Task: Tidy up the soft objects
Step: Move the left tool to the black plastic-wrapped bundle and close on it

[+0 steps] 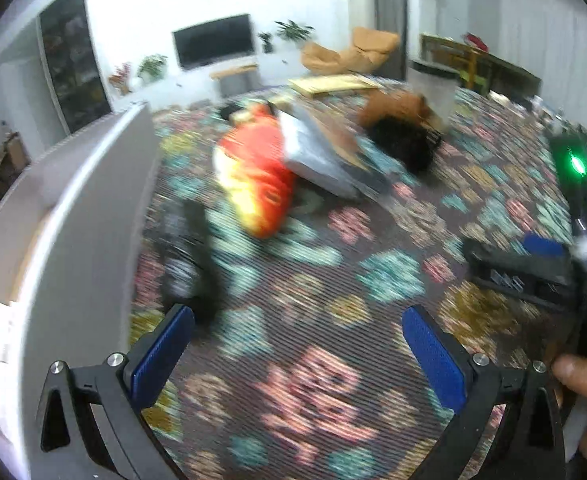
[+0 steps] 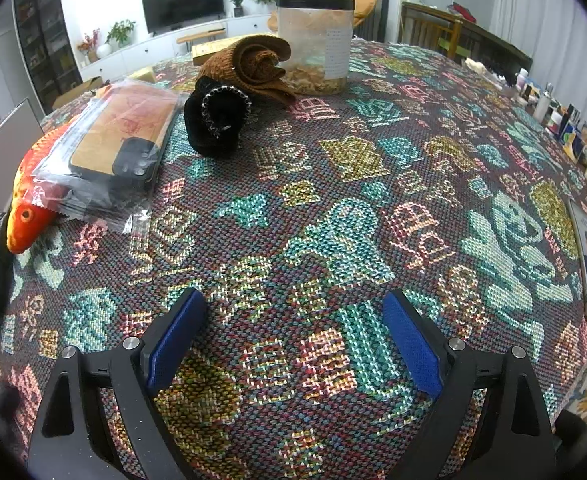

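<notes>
Nothing is being carried yet; this looks like the approach step. Both the left gripper (image 1: 297, 344) and the right gripper (image 2: 293, 332) are hovering over the patterned counter (image 2: 373, 208) with fingers spread apart and empty. The fish plush (image 2: 27, 208), black knit (image 2: 215, 120) and brown scarf (image 2: 253, 64) are lying at the far left (the fish partly under a bagged phone case (image 2: 121, 140)). Next calls for reaching one.

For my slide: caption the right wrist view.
Open right gripper hovers over patterned tablecloth; fish plush, bagged item beyond.
</notes>
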### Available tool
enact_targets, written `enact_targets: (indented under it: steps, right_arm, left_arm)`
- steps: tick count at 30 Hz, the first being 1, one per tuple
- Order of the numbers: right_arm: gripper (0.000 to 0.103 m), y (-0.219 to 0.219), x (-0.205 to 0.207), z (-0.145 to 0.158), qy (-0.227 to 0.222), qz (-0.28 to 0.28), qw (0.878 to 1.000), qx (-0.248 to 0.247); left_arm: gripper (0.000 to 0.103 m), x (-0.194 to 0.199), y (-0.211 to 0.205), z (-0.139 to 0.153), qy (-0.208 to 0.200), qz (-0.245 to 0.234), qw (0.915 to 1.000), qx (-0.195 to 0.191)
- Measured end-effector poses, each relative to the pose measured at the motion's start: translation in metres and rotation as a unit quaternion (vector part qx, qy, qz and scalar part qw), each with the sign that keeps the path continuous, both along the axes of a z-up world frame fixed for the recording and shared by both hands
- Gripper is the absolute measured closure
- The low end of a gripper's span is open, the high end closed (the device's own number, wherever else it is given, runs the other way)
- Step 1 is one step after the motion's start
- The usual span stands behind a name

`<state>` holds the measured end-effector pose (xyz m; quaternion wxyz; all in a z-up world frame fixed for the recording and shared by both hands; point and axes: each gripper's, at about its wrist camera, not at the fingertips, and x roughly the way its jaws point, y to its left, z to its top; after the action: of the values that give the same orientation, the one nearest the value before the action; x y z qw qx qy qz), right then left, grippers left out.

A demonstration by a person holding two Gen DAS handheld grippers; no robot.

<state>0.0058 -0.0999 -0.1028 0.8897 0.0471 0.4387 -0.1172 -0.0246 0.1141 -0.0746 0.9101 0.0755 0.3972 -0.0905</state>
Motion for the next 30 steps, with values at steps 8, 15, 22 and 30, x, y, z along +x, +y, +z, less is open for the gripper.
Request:
enact_targets:
  steps: [8,15,22,30]
  right_arm:
    - [0.01,0.0,0.0,0.0,0.0,0.0,1.0,0.0]
    - [0.01,0.0,0.0,0.0,0.0,0.0,1.0,0.0]
    - [0.01,0.0,0.0,0.0,-0.001,0.0,1.0,0.0]
    - [0.01,0.0,0.0,0.0,-0.001,0.0,1.0,0.0]
  left_arm:
    - [0.001,0.04,0.03,-0.016,0.03,0.07,0.997,-0.009]
    - [0.001,0.066,0.036,-0.042,0.077,0.095,0.9924,-0.013]
    - [0.001,0.079,0.043,-0.048,0.102,0.103,0.9885,-0.042]
    - [0.011,0.025,0.038,-0.014,0.07,-0.026,0.9849,-0.156]
